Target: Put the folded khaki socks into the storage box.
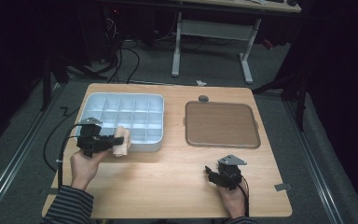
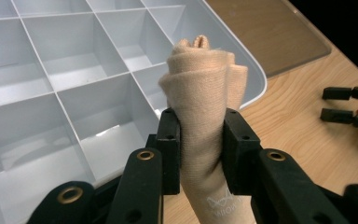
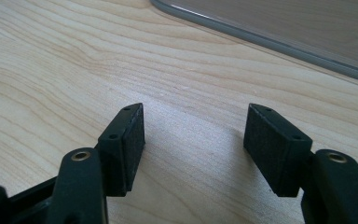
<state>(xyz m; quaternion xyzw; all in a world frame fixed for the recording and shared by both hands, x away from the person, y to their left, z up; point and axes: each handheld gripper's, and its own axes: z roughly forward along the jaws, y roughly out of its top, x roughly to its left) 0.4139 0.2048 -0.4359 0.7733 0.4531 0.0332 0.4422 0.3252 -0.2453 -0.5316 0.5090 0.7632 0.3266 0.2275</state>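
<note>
Brown tray (image 1: 222,124) lies beside divided bin (image 1: 121,122) — well apart.

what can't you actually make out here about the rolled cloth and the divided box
- Rolled cloth: its lower end runs off the bottom edge of the left gripper view; the small print on it is too blurred to read.
- Divided box: in the high view the left gripper and the cloth cover its near corner cells.

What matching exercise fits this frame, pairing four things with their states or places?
Things:
1. rolled beige cloth
2. divided tray
3. brown lid
4. right gripper

States:
A. lies flat on the table's right half
B. jaws apart, nothing between them
C. clamped in the left gripper
D. compartments bare, on the table's left half

Pairs: 1-C, 2-D, 3-A, 4-B
</note>
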